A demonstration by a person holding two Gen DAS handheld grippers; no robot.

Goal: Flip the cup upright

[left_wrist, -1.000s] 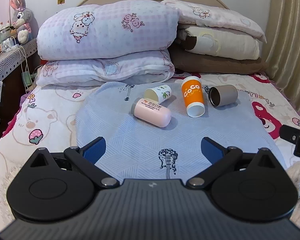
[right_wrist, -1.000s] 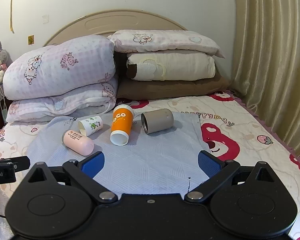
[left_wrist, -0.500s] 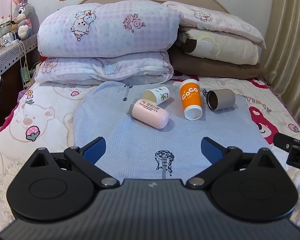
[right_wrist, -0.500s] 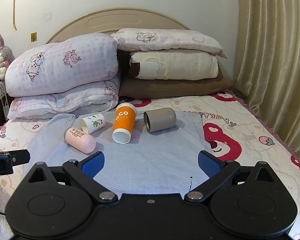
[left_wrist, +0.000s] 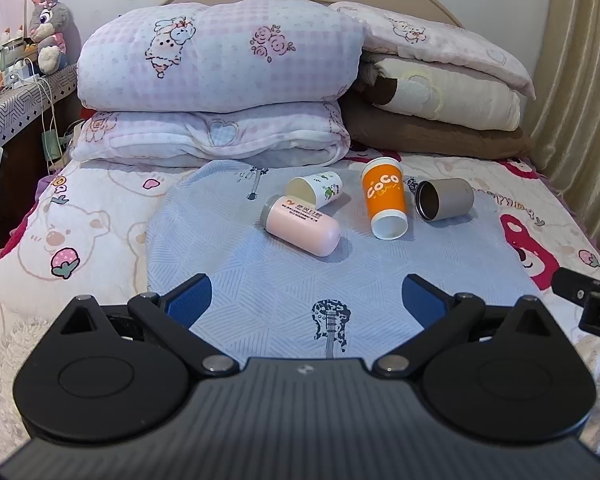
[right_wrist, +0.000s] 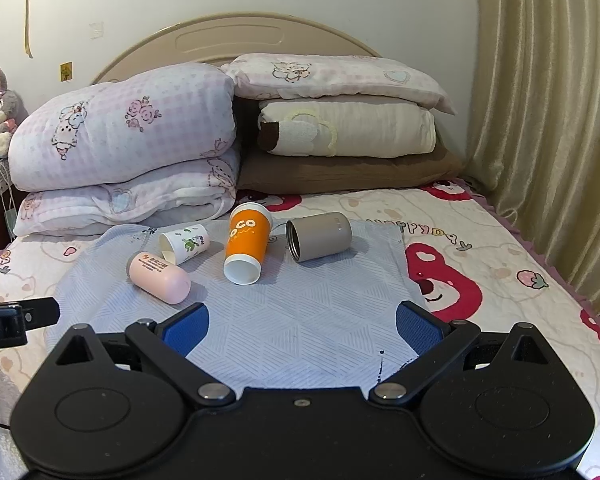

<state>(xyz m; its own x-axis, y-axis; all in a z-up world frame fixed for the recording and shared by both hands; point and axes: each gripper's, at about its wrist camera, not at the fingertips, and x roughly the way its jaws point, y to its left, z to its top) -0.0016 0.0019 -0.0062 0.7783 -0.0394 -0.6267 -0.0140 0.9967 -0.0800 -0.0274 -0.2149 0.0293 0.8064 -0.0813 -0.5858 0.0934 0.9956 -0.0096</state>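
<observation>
Four cups lay on their sides on a blue cloth (left_wrist: 260,280) in the middle of the frame, spread over the bed (left_wrist: 80,220). In the left wrist view, the pink cup (left_wrist: 302,231) was the lowest of them, left of centre, its closed end pointing to the lower right. Just above it, and seeming to touch it, lay the white cup (left_wrist: 316,191) with its mouth to the left. To the right was the orange cup (left_wrist: 383,202), its white mouth pointing down toward the camera. Just beside it on the right lay the grey cup (left_wrist: 444,199), its dark mouth turned to the left and apart from the orange one.

The left gripper (left_wrist: 306,298) was at the bottom of the frame, over the near part of the cloth. Its blue pads (left_wrist: 190,295) stood wide apart and held nothing. It was well apart from all the cups.

In the right wrist view the same row appeared: pink cup (right_wrist: 159,277), white cup (right_wrist: 184,243), orange cup (right_wrist: 246,243), grey cup (right_wrist: 319,236), from left to right. The right gripper (right_wrist: 302,330) was also at the bottom, its jaws spread wide and empty, well short of the cups.

Folded quilts (left_wrist: 220,80) and pillows (left_wrist: 440,92) were stacked in the upper part of the frame, against the headboard (right_wrist: 236,36). A curtain (right_wrist: 548,120) hung at the right edge, and a toy rabbit (left_wrist: 46,20) sat in the upper left.
</observation>
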